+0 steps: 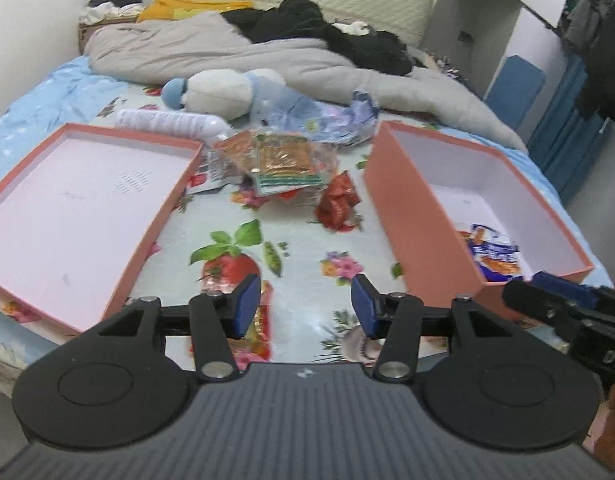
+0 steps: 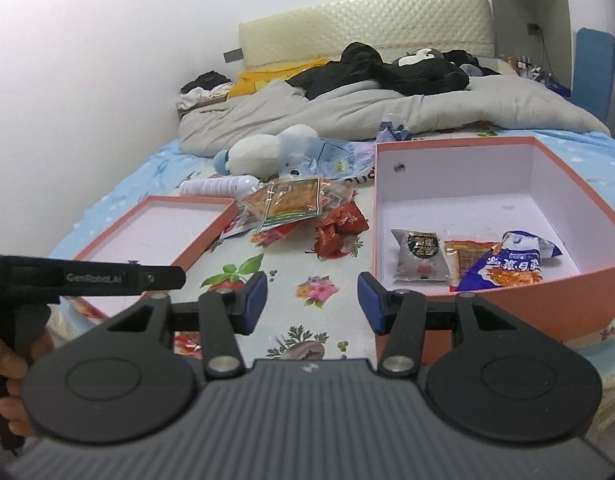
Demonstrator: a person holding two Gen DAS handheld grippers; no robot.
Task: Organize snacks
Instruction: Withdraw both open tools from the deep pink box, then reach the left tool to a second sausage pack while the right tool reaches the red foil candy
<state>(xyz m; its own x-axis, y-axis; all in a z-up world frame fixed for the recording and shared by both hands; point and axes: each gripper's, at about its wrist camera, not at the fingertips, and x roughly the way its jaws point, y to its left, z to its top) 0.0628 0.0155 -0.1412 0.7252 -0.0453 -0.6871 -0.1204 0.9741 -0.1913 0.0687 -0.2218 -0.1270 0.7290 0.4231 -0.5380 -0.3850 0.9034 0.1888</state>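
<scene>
Snack packets (image 2: 295, 204) heaped in a loose pile on the floral bedsheet (image 2: 307, 308), between the two pink boxes: an orange-and-green packet (image 1: 281, 160) on top, red wrappers (image 2: 339, 230) at the pile's right edge. Deep pink box (image 2: 503, 312) to the right of the pile, near the bed's right edge, with three packets on its floor against the near wall: grey packet (image 2: 421, 256) at the left, orange packet (image 2: 467, 252) in the middle, blue-and-white packet (image 2: 515, 260) at the right, lapped over the orange one. Shallow pink lid (image 1: 79, 216) to the left of the pile, near the bed's left edge, white inside. Left gripper (image 1: 306, 304) above the sheet's near edge, between lid and box, blue pads spread wide, nothing between them. Right gripper (image 2: 312, 300) likewise spread and holding nothing, low over the near edge, just left of the deep box's near corner. Beyond the pile: a white plastic bottle (image 1: 167, 122) on its side by the lid's far corner, a white-and-blue plush toy (image 1: 223, 92), crumpled plastic bags (image 1: 339, 118), then a grey duvet (image 1: 227, 52) with black clothes (image 1: 307, 24) across the far half of the bed.
</scene>
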